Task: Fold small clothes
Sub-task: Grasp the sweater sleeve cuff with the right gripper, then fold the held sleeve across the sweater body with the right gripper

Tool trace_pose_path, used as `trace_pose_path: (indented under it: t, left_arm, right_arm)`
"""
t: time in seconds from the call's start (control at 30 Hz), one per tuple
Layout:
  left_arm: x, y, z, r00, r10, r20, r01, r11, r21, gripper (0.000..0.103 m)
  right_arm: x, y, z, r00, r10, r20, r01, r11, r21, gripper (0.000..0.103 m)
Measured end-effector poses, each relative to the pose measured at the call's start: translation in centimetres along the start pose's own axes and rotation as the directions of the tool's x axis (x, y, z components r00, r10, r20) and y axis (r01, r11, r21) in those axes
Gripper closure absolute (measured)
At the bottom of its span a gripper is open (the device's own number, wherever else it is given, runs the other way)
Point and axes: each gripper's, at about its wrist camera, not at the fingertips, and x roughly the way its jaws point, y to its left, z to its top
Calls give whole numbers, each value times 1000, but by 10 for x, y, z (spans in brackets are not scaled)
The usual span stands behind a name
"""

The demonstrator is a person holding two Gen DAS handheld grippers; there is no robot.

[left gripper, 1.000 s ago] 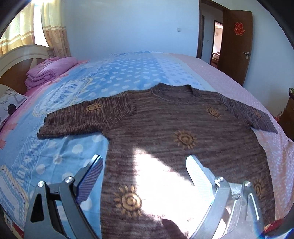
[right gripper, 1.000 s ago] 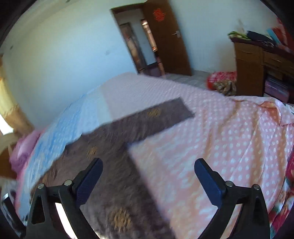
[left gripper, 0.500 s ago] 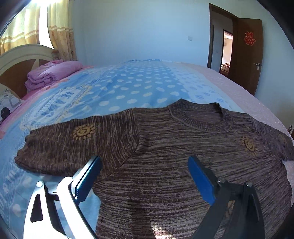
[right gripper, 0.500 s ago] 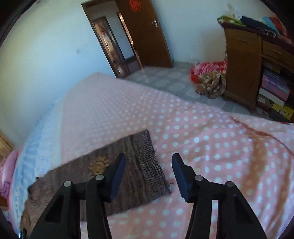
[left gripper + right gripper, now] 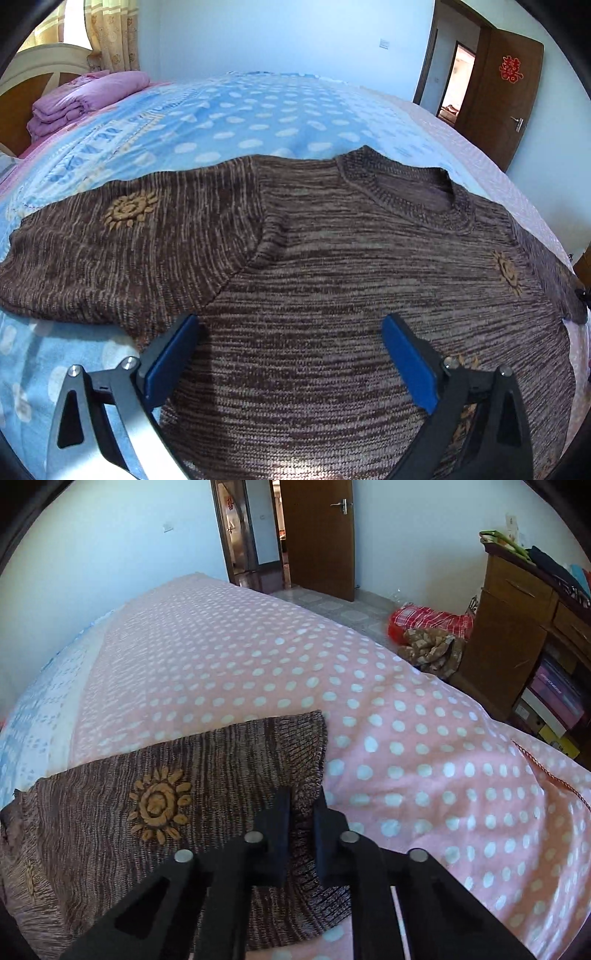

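A brown knit sweater (image 5: 332, 266) with orange sun motifs lies flat on the bed, sleeves spread out. My left gripper (image 5: 291, 332) is open and empty, low over the sweater's body near the left armpit. In the right wrist view the sweater's right sleeve (image 5: 184, 782) lies on the pink dotted cover. My right gripper (image 5: 301, 801) is shut on the cuff end of that sleeve, and the cloth bunches between the fingers.
The bed cover is blue dotted (image 5: 258, 110) on one side and pink dotted (image 5: 295, 646) on the other. A folded purple quilt (image 5: 85, 99) sits by the headboard. A wooden cabinet (image 5: 517, 635) and a heap of cloth (image 5: 428, 635) on the floor stand beside the bed.
My left gripper has moved forward and lower over the sweater, staying open. My right gripper has reached the sleeve cuff and closed on it.
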Motion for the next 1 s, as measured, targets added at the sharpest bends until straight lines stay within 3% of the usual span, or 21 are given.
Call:
trace_pose_path:
  t: [0.27, 0.5, 0.63, 0.8, 0.93, 1.0]
  left_arm:
    - [0, 3, 2, 1000, -12, 18, 12, 1000, -8, 2]
    - [-1, 6, 4, 999, -34, 34, 35, 999, -25, 2]
    - [0, 8, 5, 998, -45, 41, 46, 998, -33, 2]
    - [0, 9, 4, 998, -52, 47, 54, 998, -38, 2]
    - [0, 10, 4, 997, -60, 54, 63, 997, -43, 2]
    - [0, 10, 4, 996, -65, 57, 68, 997, -46, 2]
  right_arm:
    - [-64, 62, 17, 992, 58, 112, -46, 993, -110, 96]
    - [-123, 183, -8, 954, 279, 111, -242, 933, -265, 96]
    - [-120, 261, -48, 920, 390, 34, -359, 875, -326, 96]
    - [-92, 332, -104, 904, 424, -53, -414, 838, -354, 96]
    - [-67, 357, -134, 896, 433, -104, -440, 825, -355, 96]
    - [-56, 357, -139, 892, 437, -118, -450, 828, -334, 90]
